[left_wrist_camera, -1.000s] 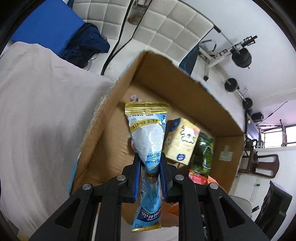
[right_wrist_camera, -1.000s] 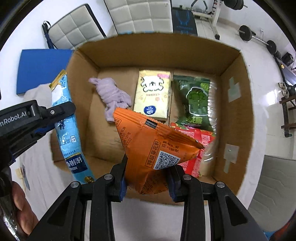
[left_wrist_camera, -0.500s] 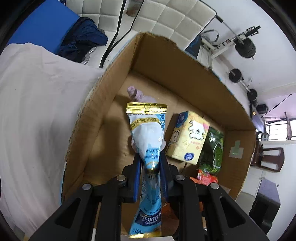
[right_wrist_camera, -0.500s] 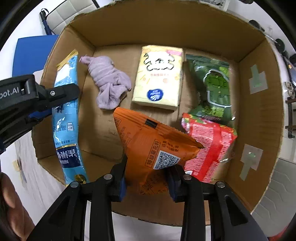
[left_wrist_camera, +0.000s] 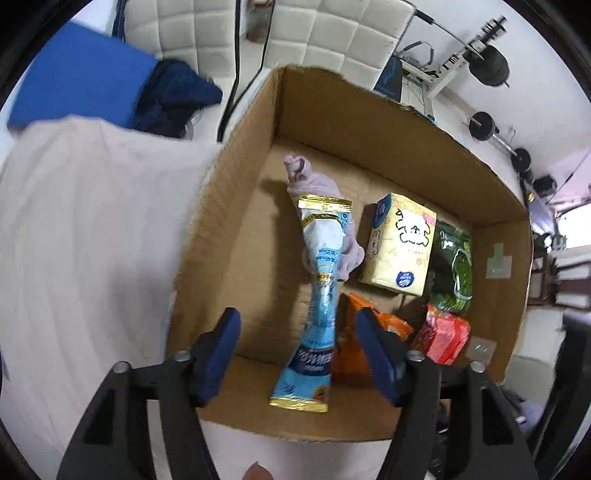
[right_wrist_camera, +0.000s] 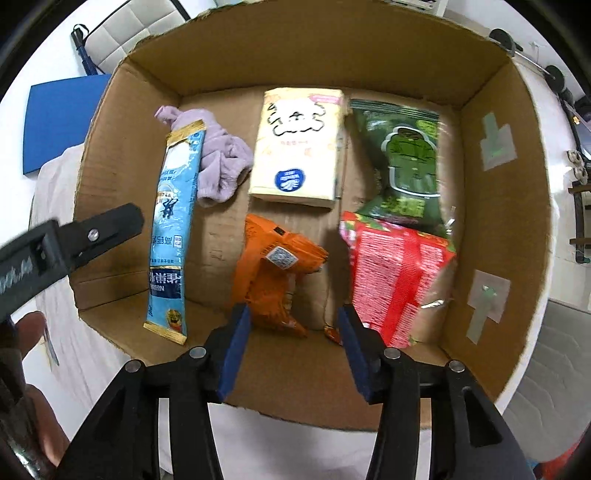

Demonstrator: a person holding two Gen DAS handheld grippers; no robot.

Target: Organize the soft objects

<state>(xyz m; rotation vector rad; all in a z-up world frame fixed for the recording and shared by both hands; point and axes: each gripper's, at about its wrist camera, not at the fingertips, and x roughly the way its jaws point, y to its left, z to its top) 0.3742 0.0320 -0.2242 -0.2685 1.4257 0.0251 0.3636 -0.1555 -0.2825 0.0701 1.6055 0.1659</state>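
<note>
An open cardboard box (right_wrist_camera: 498,206) (left_wrist_camera: 325,122) holds the soft things. The light blue sachet (left_wrist_camera: 320,295) (right_wrist_camera: 173,229) lies free along the box's left side, its near end over the front wall. The orange snack bag (right_wrist_camera: 275,273) (left_wrist_camera: 354,343) lies free on the box floor. My left gripper (left_wrist_camera: 297,343) is open above the sachet, jaws apart on either side of it. My right gripper (right_wrist_camera: 295,332) is open just above the orange bag's near end. The left gripper also shows in the right wrist view (right_wrist_camera: 74,240).
In the box lie a purple sock (right_wrist_camera: 221,166), a yellow tissue pack (right_wrist_camera: 299,147), a green snack bag (right_wrist_camera: 406,162) and a red snack bag (right_wrist_camera: 391,273). The box stands on a beige cloth (left_wrist_camera: 85,236). White padded chairs (left_wrist_camera: 332,33), a blue mat (left_wrist_camera: 77,88) and weights (left_wrist_camera: 491,70) lie beyond.
Both grippers have opened. The blue sachet has dropped from the left gripper and the orange bag from the right gripper into the box.
</note>
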